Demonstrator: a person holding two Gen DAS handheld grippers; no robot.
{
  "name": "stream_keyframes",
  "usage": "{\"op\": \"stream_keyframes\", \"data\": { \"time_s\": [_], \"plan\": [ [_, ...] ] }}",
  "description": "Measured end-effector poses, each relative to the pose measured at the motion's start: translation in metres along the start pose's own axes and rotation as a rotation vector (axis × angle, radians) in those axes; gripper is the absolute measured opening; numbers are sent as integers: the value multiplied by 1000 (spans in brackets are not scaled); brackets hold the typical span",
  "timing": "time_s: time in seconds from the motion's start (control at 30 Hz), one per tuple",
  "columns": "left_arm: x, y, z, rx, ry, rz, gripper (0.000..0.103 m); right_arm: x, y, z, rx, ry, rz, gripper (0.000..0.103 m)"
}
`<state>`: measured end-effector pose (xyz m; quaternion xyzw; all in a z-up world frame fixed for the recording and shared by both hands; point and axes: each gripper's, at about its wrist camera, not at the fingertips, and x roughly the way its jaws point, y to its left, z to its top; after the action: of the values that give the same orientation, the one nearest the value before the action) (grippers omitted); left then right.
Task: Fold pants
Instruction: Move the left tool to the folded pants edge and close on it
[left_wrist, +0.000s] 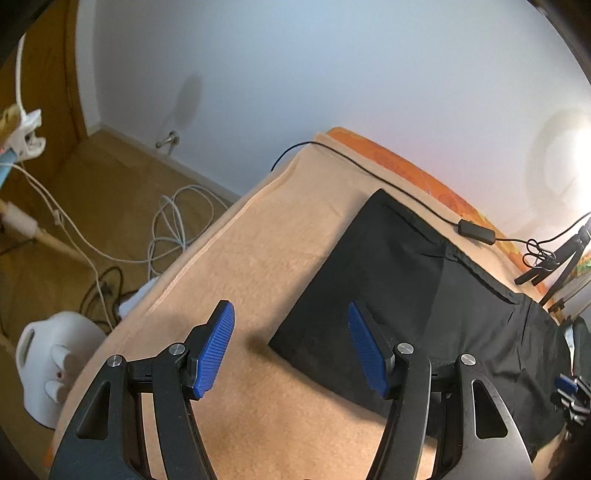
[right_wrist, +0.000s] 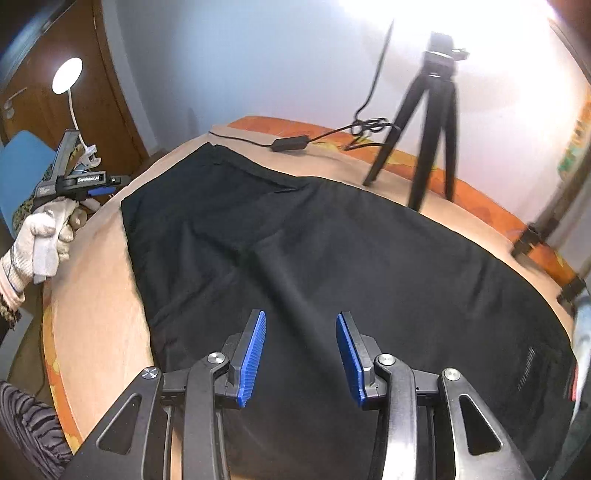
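Note:
Black pants (left_wrist: 424, 280) lie spread flat on a beige blanket (left_wrist: 258, 258), one squared end pointing toward the bed's left edge. My left gripper (left_wrist: 290, 314) hovers open over that end. Its right pad is above the black cloth, its left pad is above bare blanket, and nothing is between them. In the right wrist view the pants (right_wrist: 332, 251) fill the middle, with a raised crease running toward me. My right gripper (right_wrist: 301, 321) stands open just above that crease and holds nothing. A gloved hand carries the left gripper (right_wrist: 110, 184) off the bed's left side.
A black tripod (right_wrist: 432, 122) stands at the far edge of the bed, and a black cable with an inline box (right_wrist: 290, 143) lies beside it. White cables (left_wrist: 177, 229) and a white appliance (left_wrist: 55, 362) sit on the wooden floor at left. A clip lamp (right_wrist: 66, 75) glows at far left.

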<state>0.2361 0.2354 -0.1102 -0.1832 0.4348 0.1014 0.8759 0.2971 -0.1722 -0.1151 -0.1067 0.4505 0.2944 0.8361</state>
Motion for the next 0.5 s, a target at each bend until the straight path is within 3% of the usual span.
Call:
{"op": "stream_keyframes", "data": {
  "time_s": [0.23,0.5],
  "plan": [
    [-3,3,-8,20,0,-21,63,36,5,47,-118,10,-53,41],
    [-10,-12,-11,97,-8,-56,63,76,5,92,-243,4,43,39]
  ]
}}
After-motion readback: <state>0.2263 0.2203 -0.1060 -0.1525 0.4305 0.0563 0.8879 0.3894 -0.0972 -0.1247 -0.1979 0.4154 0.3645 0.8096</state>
